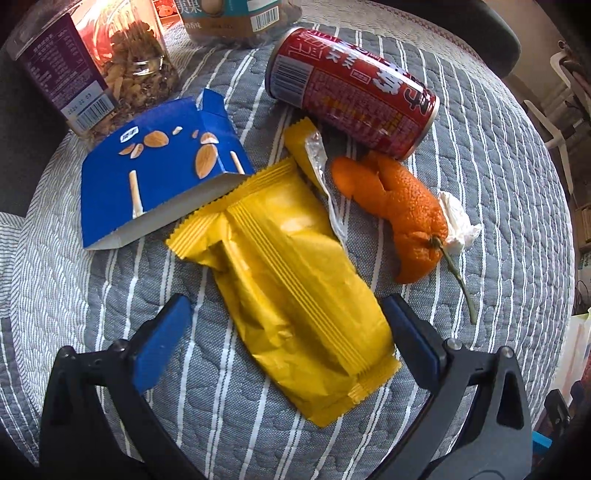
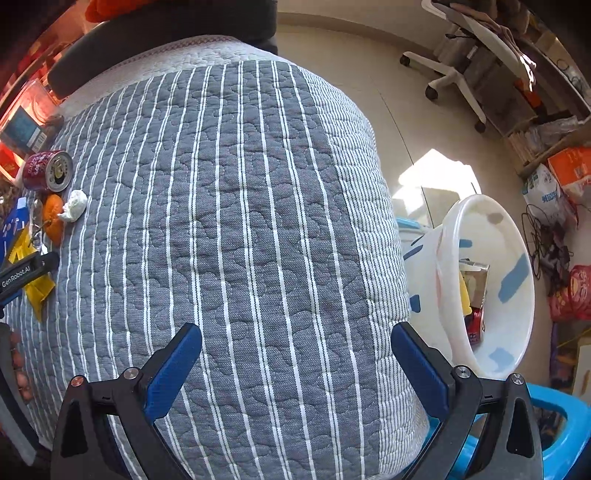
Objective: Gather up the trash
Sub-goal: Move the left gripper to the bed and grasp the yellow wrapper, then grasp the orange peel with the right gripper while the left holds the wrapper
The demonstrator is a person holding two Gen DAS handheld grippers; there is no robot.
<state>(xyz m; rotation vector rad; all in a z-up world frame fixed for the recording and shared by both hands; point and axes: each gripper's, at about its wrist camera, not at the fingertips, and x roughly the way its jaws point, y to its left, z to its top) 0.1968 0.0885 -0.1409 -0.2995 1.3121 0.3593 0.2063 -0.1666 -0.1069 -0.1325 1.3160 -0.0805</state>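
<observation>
A crumpled yellow wrapper point(image 1: 295, 280) lies on the striped quilt, its near end between the fingers of my open left gripper point(image 1: 286, 314). Beside it are a torn blue snack box point(image 1: 147, 184), a red can point(image 1: 351, 92) on its side, orange peel point(image 1: 406, 206) and a white tissue wad point(image 1: 458, 225). My right gripper point(image 2: 295, 347) hangs open and empty over bare quilt. From the right wrist view the can point(image 2: 48, 171), peel point(image 2: 53, 218), tissue point(image 2: 74, 206) and yellow wrapper point(image 2: 37, 288) sit far left. A white bin point(image 2: 491, 280) stands off the quilt's right edge and holds trash.
A clear jar of nuts point(image 1: 96, 66) and a snack bag point(image 1: 229, 18) stand behind the trash. The quilt point(image 2: 240, 221) drops off on the right toward the floor. A blue stool point(image 2: 554, 435), a white office chair point(image 2: 465, 48) and bags crowd the floor.
</observation>
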